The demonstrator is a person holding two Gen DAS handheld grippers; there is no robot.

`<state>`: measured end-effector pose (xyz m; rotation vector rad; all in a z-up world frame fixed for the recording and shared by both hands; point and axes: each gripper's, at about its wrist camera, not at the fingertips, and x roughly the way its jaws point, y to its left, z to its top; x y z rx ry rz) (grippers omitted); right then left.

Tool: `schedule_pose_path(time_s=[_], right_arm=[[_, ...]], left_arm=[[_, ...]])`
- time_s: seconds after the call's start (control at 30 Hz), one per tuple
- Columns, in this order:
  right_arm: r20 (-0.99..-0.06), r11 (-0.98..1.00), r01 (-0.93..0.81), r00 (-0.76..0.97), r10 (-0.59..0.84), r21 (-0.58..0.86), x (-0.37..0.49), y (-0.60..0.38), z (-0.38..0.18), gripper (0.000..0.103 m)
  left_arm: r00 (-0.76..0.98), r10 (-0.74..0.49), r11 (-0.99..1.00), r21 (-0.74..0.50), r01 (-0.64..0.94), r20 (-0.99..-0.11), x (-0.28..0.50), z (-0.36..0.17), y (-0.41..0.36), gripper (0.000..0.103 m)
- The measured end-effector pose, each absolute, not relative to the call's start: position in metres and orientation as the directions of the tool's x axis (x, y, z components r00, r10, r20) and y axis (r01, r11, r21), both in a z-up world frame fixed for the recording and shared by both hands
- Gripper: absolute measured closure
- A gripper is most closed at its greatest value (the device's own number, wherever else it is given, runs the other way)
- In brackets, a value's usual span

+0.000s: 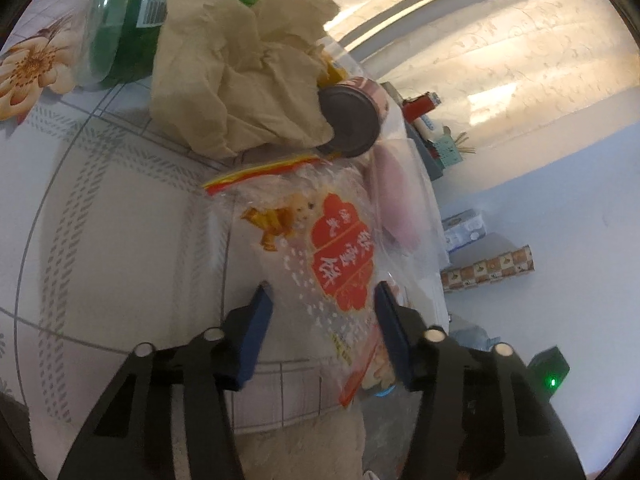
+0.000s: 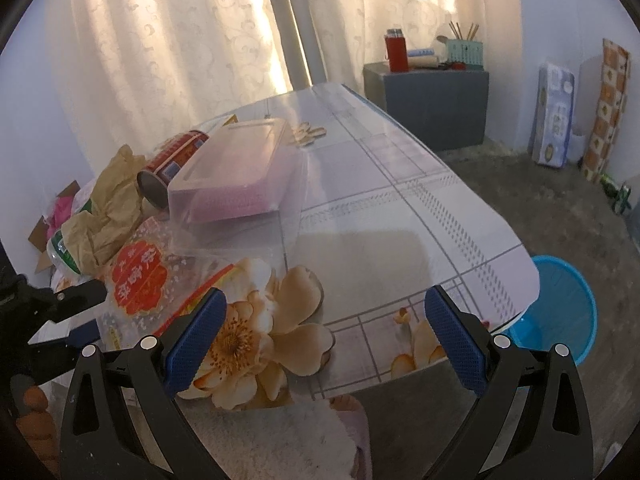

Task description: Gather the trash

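Note:
A clear snack bag (image 1: pixel 340 248) with a red label lies on the flowered tablecloth (image 1: pixel 120 220), near the table's edge. My left gripper (image 1: pixel 324 286) stands open around its near end, one blue pad at each side of the bag; I see no crumpling of the plastic. Beyond it lie crumpled brown paper (image 1: pixel 240 80), a green bottle (image 1: pixel 124 20) and a tipped red can (image 1: pixel 352 120). In the right wrist view the same bag (image 2: pixel 140 280) is at the left under the left gripper's finger (image 2: pixel 80 296). My right gripper (image 2: pixel 324 296) hangs open over the tablecloth with nothing between its pads.
A clear plastic box (image 2: pixel 236 172) with a pink insert lies beside the can (image 2: pixel 172 168). On the floor off the table's right corner stands a blue bin (image 2: pixel 560 308). A grey cabinet (image 2: pixel 432 104) and a tissue pack (image 2: pixel 556 116) stand by the far wall.

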<state>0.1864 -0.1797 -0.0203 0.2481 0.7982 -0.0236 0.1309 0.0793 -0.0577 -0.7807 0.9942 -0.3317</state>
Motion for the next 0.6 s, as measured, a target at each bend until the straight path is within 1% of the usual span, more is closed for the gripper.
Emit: schedule_pose_path(time_s=[0.07, 0.1, 0.13, 0.2, 0.27, 0.43, 0.6], right_arm=[[-0.712, 0.969, 0.117, 0.698, 0.074, 0.216, 0.184, -0.180, -0.020, 0.008], [-0.713, 0.969, 0.118, 0.698, 0.073, 0.216, 0.183, -0.180, -0.020, 0.008], [-0.713, 0.969, 0.121, 0.698, 0.070, 0.214, 0.182, -0.180, -0.019, 0.008], [-0.711, 0.970, 0.124, 0.700, 0.063, 0.209, 0.179, -0.180, -0.017, 0.008], [-0.709, 0.972, 0.128, 0.703, 0.053, 0.199, 0.179, -0.181, -0.014, 0.008], [-0.698, 0.976, 0.140, 0.716, 0.016, 0.166, 0.172, -0.183, -0.004, 0.008], [-0.680, 0.979, 0.152, 0.733, -0.018, 0.139, 0.170, -0.189, 0.008, 0.008]], left_arm=[[0.522, -0.565, 0.696, -0.709, -0.113, -0.638, 0.136, -0.061, 0.078, 0.065], [0.521, -0.555, 0.703, -0.701, -0.124, -0.649, 0.136, -0.061, 0.078, 0.071], [0.519, -0.540, 0.714, -0.687, -0.134, -0.662, 0.139, -0.062, 0.077, 0.075], [0.520, -0.516, 0.735, -0.663, -0.140, -0.681, 0.139, -0.062, 0.074, 0.079], [0.523, -0.495, 0.754, -0.642, -0.138, -0.694, 0.138, -0.060, 0.072, 0.081], [0.523, -0.439, 0.813, -0.571, -0.116, -0.731, 0.132, -0.054, 0.064, 0.093], [0.537, -0.401, 0.845, -0.526, -0.095, -0.742, 0.115, -0.048, 0.074, 0.096]])
